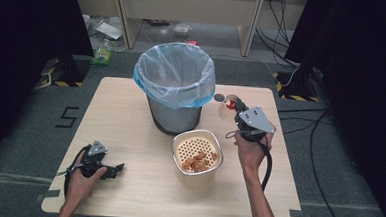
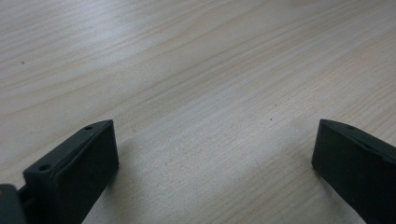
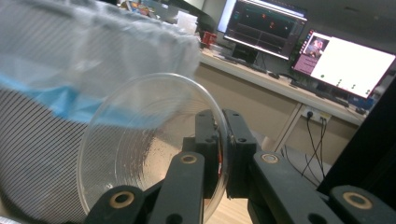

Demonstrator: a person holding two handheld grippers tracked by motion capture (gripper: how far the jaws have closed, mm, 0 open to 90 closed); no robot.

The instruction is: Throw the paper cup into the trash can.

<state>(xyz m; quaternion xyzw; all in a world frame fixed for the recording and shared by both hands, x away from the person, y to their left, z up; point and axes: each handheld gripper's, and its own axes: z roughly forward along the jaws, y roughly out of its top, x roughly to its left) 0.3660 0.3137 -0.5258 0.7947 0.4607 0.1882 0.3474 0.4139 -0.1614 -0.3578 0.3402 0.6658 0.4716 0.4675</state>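
A clear plastic cup (image 3: 140, 154) is pinched by its rim in my right gripper (image 3: 222, 135), which is shut on it. In the high view that gripper (image 1: 232, 106) holds the cup (image 1: 225, 100) tilted on its side, just right of a grey mesh bin (image 1: 173, 115) lined with a pale blue bag (image 1: 175, 75). In front of the bin stands a white tub with a perforated insert (image 1: 197, 148) holding orange-brown scraps (image 1: 199, 162). My left gripper (image 1: 115, 169) rests low over the table's near left part; its jaws (image 2: 215, 154) stand wide open over bare wood.
The wooden table (image 1: 125, 115) has bare room to the left of the bin and along its front edge. Beyond the table are desks, cables on the floor and lit monitors (image 3: 345, 60). Dark curtains flank both sides.
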